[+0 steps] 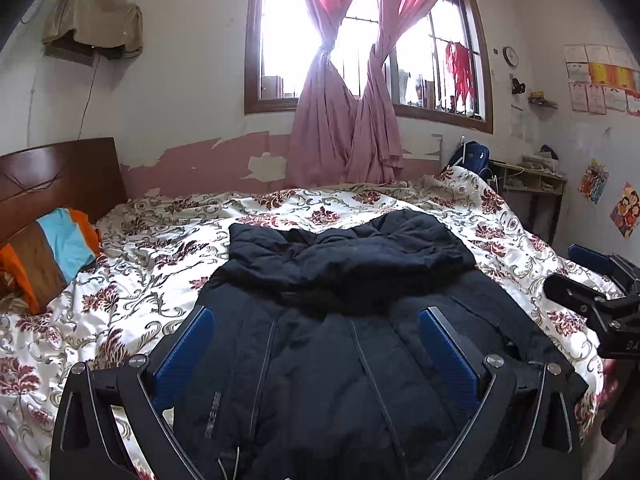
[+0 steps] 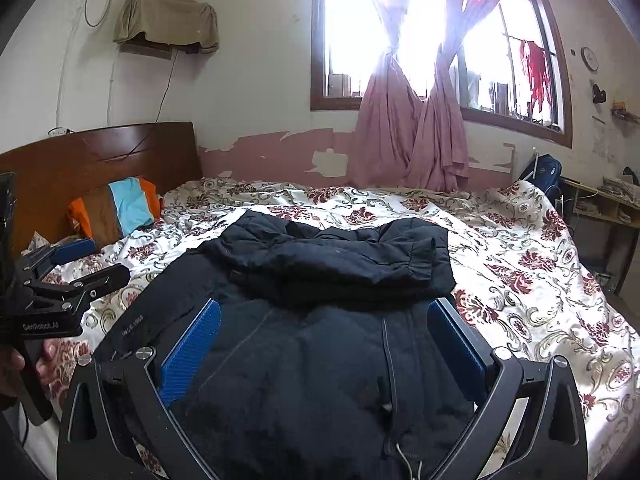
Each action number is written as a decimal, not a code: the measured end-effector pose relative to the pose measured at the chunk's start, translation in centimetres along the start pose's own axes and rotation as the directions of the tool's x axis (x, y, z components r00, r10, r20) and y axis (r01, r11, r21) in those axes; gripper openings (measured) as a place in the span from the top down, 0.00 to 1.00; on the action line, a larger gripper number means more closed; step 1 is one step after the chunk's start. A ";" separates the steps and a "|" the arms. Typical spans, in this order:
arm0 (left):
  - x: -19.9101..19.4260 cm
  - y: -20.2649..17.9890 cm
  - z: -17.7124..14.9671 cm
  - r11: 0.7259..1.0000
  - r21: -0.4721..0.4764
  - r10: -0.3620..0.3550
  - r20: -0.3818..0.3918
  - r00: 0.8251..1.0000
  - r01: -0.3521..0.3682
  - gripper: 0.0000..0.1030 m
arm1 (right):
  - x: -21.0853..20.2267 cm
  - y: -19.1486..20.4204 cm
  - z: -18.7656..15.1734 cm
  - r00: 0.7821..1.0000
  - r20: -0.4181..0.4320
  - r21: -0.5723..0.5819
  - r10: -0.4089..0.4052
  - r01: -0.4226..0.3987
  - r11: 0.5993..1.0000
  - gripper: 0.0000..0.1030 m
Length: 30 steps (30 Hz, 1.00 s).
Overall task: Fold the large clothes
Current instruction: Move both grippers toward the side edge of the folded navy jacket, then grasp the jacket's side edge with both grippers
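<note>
Jacket [image 1: 340, 320] lies beneath both wide-open, empty grippers [image 1: 316, 332] [image 2: 324, 332].

The bed [image 1: 168, 216] fills the room from its dark wooden headboard [image 1: 60, 176] on the left to the far wall under the window. A white quilt [image 2: 520, 264] printed with dark red flowers and grey-green scrolls covers it, lightly rumpled. A dark navy padded jacket [image 1: 340, 320] lies spread flat on the quilt, near the middle of the near side, with both sleeves folded across its upper part. By the headboard rests a striped pillow [image 2: 116, 208] in orange, brown and light blue, well apart from the jacket.
</note>
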<state>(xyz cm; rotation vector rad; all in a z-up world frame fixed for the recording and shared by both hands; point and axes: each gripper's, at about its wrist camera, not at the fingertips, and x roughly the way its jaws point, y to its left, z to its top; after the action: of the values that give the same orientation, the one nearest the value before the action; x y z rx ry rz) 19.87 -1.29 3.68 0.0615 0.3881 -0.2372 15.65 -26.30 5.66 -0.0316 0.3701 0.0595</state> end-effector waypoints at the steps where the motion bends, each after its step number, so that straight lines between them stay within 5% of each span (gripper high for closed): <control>1: -0.1 0.1 -0.3 1.000 0.004 0.005 -0.006 1.000 -0.005 0.00 | -0.4 0.0 -0.4 1.000 0.002 -0.004 -0.007 0.007 1.000 0.02; 19: -1.1 0.5 -5.9 0.997 0.068 0.041 -0.091 0.995 -0.035 0.00 | -2.2 0.1 -6.5 0.997 -0.067 -0.066 -0.029 0.025 0.997 0.02; 30: -2.2 0.8 -10.0 0.987 0.161 -0.008 -0.127 0.992 0.028 0.00 | -2.7 0.5 -10.1 0.987 -0.158 -0.157 -0.021 -0.004 0.988 0.02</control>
<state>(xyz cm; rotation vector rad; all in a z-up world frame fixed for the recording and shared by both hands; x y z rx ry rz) 14.42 1.04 -4.68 0.2341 0.4948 -0.2832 9.45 -26.35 -2.76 -0.1944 0.5250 0.0774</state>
